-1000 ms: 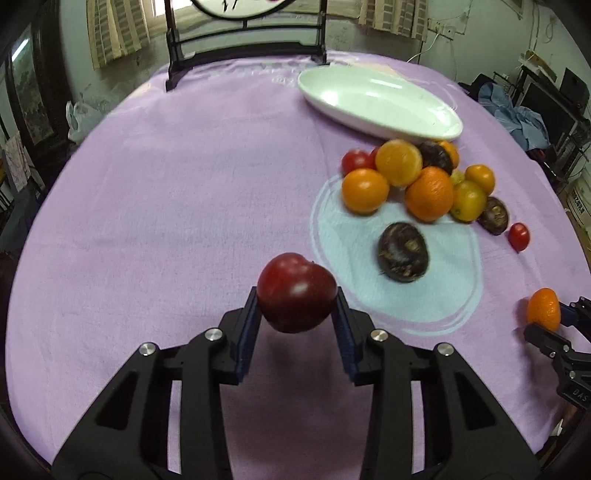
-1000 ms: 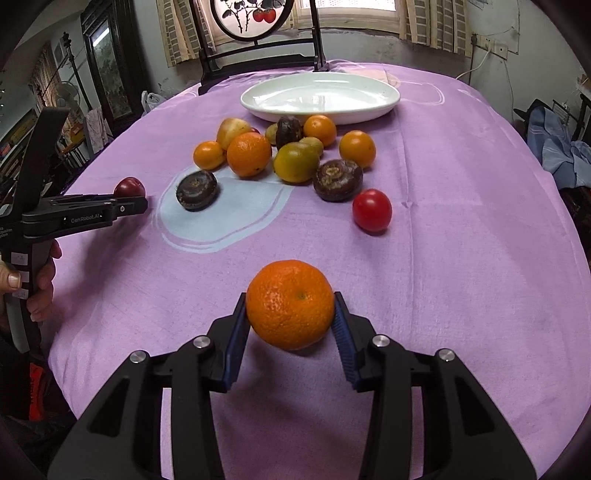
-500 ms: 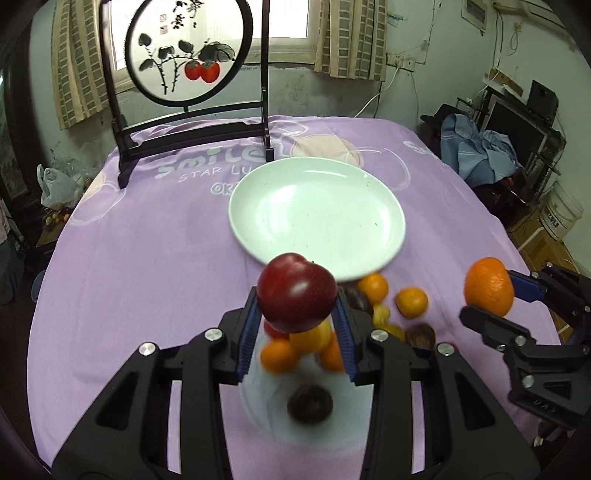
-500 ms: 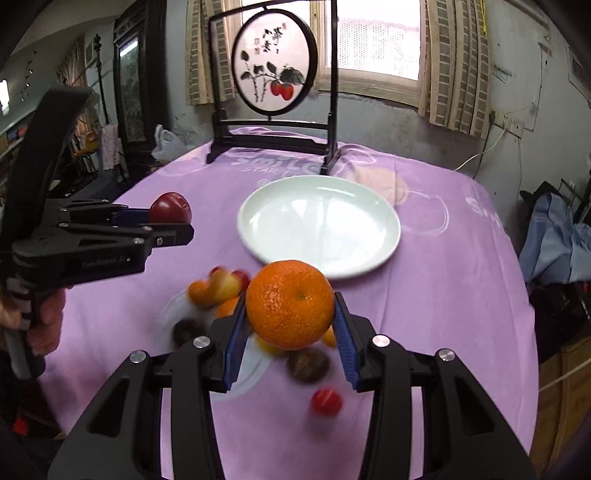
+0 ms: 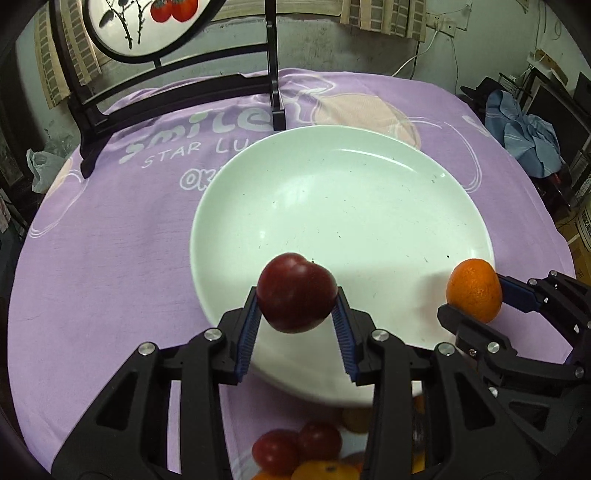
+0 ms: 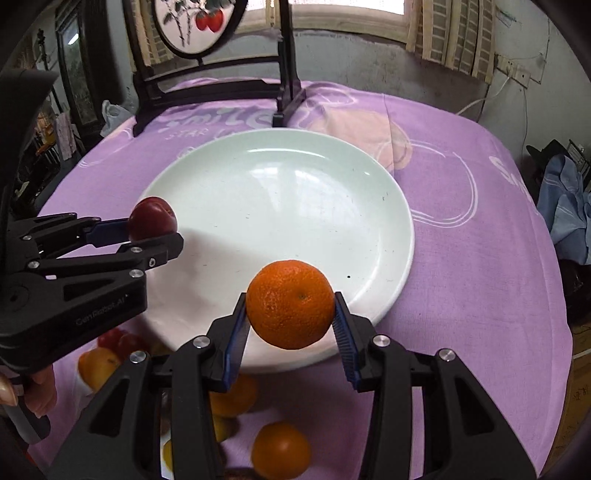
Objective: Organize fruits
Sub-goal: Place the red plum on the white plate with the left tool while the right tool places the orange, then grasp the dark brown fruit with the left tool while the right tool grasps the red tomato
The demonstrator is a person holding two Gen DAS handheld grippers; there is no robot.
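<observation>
Both hand-held grippers have travelled from over the loose fruit pile to the near edge of the white plate since the earlier frames, each carrying its fruit along unchanged. Clenched between the blue pads of the left hand-held gripper (image 5: 297, 314) is a dark red plum (image 5: 296, 291), lifted clear and poised over the plate's near rim. Off to its right, the right hand-held gripper (image 6: 291, 319) grasps an orange mandarin (image 6: 290, 303) the same way, pads pressing on both sides of it, also above the near rim but toward the plate's right side. In the left wrist view that mandarin (image 5: 474, 290) shows at the plate's right edge.

Just ahead of both sets of fingers lies the white plate (image 5: 369, 177), bare inside, resting on the surface under a purple tablecloth (image 5: 92, 258) with pale printed lettering. Beyond the plate stands a black wooden stand (image 5: 177, 92) holding a round painted screen (image 6: 199, 22).

Behind and beneath the fingers, nearer the person, lies the remaining fruit: red tomatoes (image 5: 299, 445) and orange citrus (image 6: 280, 450), blurred and partly hidden by the black frames. A person's hand (image 6: 26, 387) shows at the lower left of the right wrist view, on the left tool's handle.
</observation>
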